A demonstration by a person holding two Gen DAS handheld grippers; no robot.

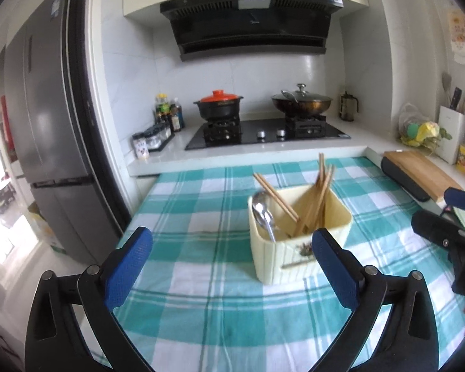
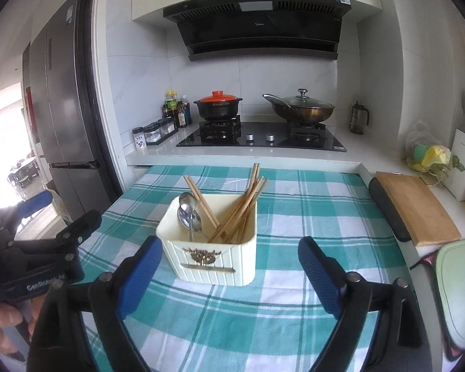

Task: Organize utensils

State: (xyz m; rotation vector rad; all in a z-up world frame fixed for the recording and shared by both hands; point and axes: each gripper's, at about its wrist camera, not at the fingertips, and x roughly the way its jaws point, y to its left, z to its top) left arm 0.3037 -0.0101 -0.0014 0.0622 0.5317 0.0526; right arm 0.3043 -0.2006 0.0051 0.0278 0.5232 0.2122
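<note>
Checked cloth (image 2: 294,310) bare around cream holder (image 2: 214,260) | chopsticks (image 2: 241,207), spoons (image 2: 187,210) upright inside | left gripper (image 1: 232,266), right gripper (image 2: 229,272) spread wide, empty.

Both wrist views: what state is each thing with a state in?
Left hand-held gripper: open, empty.
Right hand-held gripper: open, empty.
Utensil holder: upright on the checked cloth.
Spoons: in the holder.
Chopsticks: in the holder, leaning.
Clay pot: lidded.
Wok: lidded.

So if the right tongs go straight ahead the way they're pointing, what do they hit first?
Probably the cream utensil holder: it sits dead ahead of the open right tongs, on the checked cloth.
</note>
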